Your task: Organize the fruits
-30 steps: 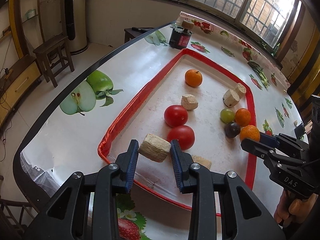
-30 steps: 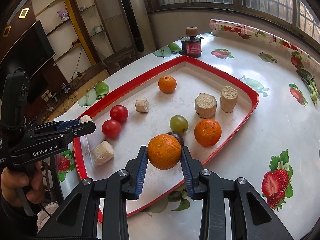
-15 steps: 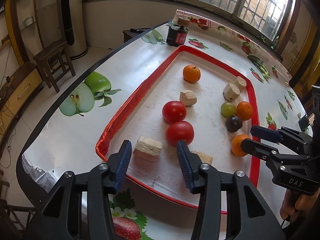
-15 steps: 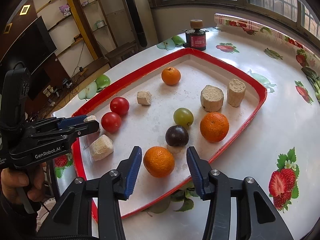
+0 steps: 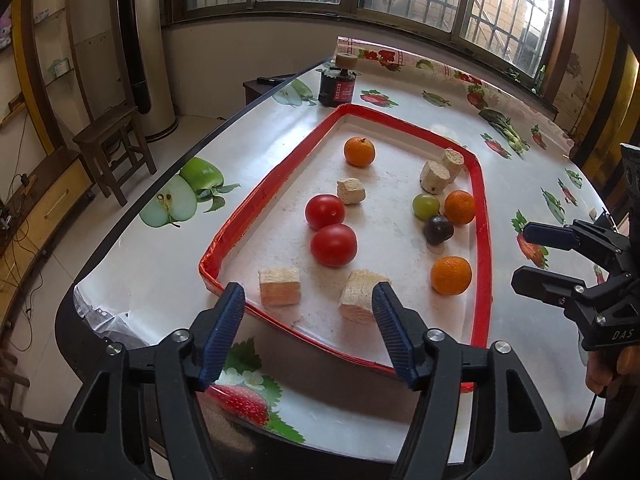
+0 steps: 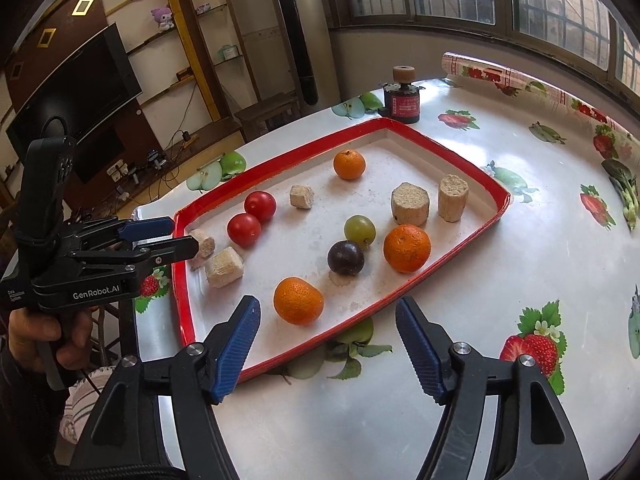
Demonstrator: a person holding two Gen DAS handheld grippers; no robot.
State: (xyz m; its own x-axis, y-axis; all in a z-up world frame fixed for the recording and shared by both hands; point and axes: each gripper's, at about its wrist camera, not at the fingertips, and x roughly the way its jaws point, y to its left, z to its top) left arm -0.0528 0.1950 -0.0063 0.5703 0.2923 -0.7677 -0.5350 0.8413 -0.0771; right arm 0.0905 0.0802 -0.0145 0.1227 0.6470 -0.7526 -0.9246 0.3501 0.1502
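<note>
Both grippers stand with jaws apart and nothing between the pads. On the left gripper (image 5: 308, 320) the jaws have just been opening; the beige block (image 5: 279, 286) lies on the tray floor beyond its fingertips, free of them, and a second beige chunk (image 5: 361, 295) lies just beside the right fingertip. On the right gripper (image 6: 328, 344) the jaws have also just been opening, and the near orange (image 6: 298, 301) sits on the tray beyond the blue pads, not touched by them. A hand (image 6: 40, 336) holds the left gripper at the left edge of the right wrist view.

The red-rimmed tray (image 5: 480, 264) lies on a table (image 6: 520, 240) covered with a fruit-print cloth. Behind the block, two tomatoes (image 5: 333, 245) sit close together near the left rim. On the right side, a dark plum (image 6: 345, 258) comes next after the near orange, then a green grape (image 6: 360, 229) and a second orange (image 6: 407, 247) beside it near the right rim. A small beige cube (image 5: 351, 191) rests just behind the farther tomato. Further back, two beige cylinders (image 6: 410, 203) stand upright next to each other close to the right rim. A third orange (image 5: 359, 152) sits alone toward the far end of the tray. Beyond the tray, a dark jar (image 6: 402, 98) with a red label stands on the table, with a round cork-like piece on top.
</note>
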